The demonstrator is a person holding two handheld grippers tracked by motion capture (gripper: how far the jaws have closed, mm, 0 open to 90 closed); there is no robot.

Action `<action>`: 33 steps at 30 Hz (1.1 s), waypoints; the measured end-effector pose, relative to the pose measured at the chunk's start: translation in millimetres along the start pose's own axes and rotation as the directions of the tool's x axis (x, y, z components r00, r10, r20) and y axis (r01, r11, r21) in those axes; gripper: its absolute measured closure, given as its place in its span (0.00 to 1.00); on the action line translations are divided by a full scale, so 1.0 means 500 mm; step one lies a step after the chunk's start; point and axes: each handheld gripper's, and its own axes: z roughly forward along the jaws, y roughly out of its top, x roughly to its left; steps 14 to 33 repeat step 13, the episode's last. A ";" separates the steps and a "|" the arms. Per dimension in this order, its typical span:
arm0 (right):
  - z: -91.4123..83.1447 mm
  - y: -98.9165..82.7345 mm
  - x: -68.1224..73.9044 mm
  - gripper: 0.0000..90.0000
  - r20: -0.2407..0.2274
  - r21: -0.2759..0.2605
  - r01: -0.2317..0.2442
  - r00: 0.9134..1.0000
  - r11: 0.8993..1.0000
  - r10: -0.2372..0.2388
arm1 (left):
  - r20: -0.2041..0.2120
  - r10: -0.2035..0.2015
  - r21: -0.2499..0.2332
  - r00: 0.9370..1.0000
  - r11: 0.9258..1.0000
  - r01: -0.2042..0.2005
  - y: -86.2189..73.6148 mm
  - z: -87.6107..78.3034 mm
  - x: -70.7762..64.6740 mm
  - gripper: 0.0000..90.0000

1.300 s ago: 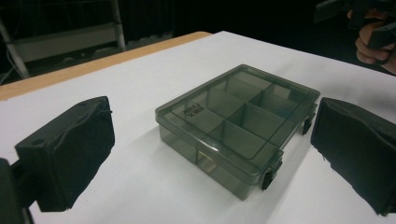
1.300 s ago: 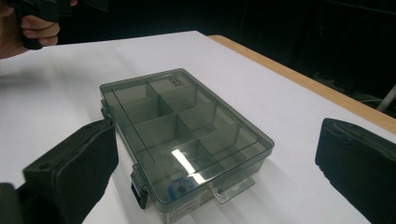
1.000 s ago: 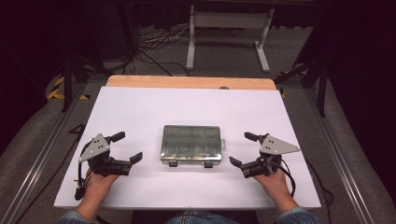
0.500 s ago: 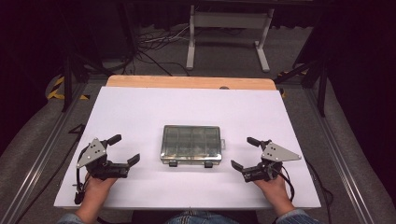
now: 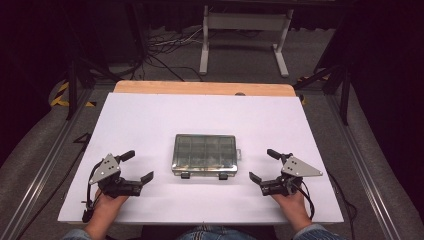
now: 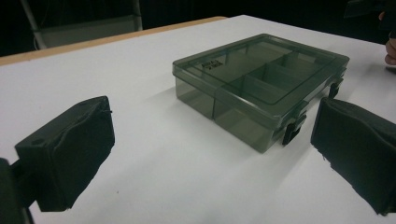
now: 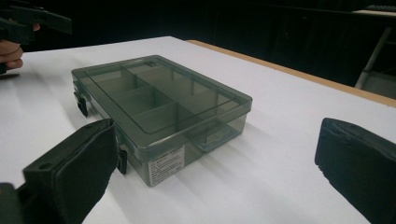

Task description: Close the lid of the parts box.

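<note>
Left gripper (image 5: 138,166) sitting at lower left of high view, jaws standing wide apart, gripping nothing, resting low over white table (image 5: 150,120). Compartment box (image 5: 205,155) lying flat at centre of frame, lid closed, two black latches facing bottom edge. In left gripper view box (image 6: 261,88) showing upper right, between jaws, well apart from them. Right gripper (image 5: 264,165) sitting at lower right, jaws spread wide, holding nothing, near box's right side.
</note>
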 end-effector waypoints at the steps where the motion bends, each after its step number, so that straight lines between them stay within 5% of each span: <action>1: 0.001 -0.001 -0.001 0.00 0.000 0.002 0.000 1.000 1.000 0.000 | 0.001 -0.003 0.000 1.000 1.000 0.003 -0.001 0.000 0.001 0.00; 10: 0.004 -0.002 0.002 0.00 0.003 0.008 0.004 1.000 1.000 -0.004 | -0.001 -0.049 0.009 0.999 0.999 0.049 -0.004 0.002 0.010 0.00; 33: 0.001 -0.001 0.001 0.00 0.012 0.004 0.004 1.000 1.000 -0.004 | -0.004 -0.032 0.011 0.999 0.999 0.032 -0.003 0.002 0.009 0.01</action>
